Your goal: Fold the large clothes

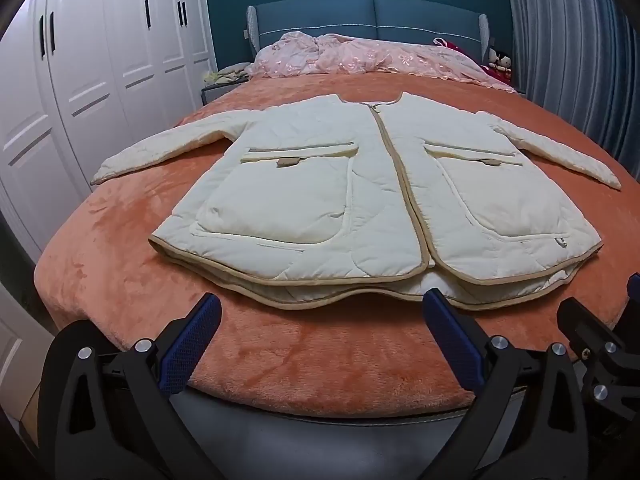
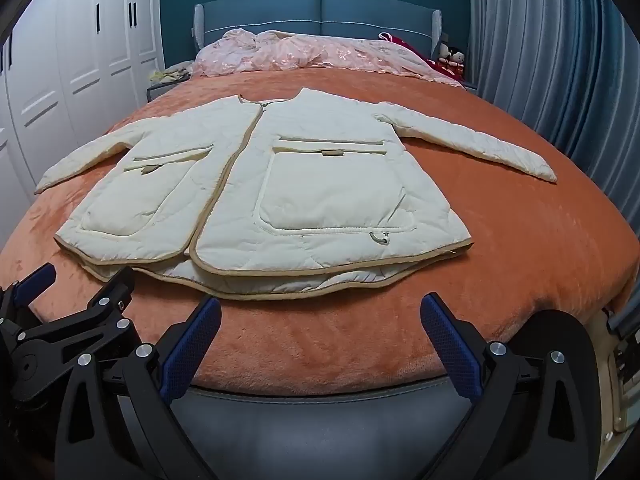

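A cream quilted jacket (image 1: 360, 184) with tan trim lies flat, front up, on the orange bed cover (image 1: 120, 248), both sleeves spread out sideways. The right wrist view shows the same jacket (image 2: 280, 192), its hem towards me. My left gripper (image 1: 322, 304) stands open just short of the hem, near the foot of the bed, with nothing between its blue pads. My right gripper (image 2: 320, 308) is open too, empty, just before the hem's middle. Each gripper shows in the other's view: the right gripper (image 1: 600, 320) at the right edge, the left gripper (image 2: 76, 280) at the left edge.
A pink floral quilt (image 1: 360, 56) is bunched at the blue headboard (image 1: 372, 16). White wardrobes (image 1: 100, 60) stand along the left, grey curtains (image 1: 580, 60) along the right. The bed's grey foot edge (image 1: 320, 432) is right below the grippers. Soft toys (image 2: 450, 58) sit at the far right.
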Motion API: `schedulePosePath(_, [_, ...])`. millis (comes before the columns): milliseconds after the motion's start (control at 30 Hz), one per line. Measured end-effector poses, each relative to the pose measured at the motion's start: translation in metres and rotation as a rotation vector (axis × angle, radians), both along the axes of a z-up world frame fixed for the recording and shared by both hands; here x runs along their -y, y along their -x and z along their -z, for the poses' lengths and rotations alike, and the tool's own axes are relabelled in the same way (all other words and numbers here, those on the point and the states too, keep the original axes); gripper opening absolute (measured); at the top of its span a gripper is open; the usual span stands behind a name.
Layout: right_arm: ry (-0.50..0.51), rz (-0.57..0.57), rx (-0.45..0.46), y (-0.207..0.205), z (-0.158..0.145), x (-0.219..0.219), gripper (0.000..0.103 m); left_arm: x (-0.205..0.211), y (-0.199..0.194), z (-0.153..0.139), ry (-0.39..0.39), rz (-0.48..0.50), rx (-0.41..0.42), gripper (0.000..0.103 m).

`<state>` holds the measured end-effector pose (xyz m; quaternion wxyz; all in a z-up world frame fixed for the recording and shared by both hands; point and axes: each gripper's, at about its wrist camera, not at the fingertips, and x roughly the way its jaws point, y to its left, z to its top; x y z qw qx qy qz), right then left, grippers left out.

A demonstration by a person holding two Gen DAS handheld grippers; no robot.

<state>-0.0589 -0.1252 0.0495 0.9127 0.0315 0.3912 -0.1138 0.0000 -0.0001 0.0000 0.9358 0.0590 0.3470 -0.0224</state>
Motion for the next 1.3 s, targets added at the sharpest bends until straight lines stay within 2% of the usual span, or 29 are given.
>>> schedulePosePath(533, [0.009, -0.007, -0.005, -0.0002, 0.0034, -0.0013, 0.098, -0.0006, 0.0016, 0.0025, 0.031, 0.003, -0.007, 0.098])
schedulePosePath(1300, [0.011, -0.01, -0.005, -0.0006, 0.0028, -0.0048, 0.098, -0.0052, -0.0011, 0.005, 0.035, 0.003, -0.011, 0.098])
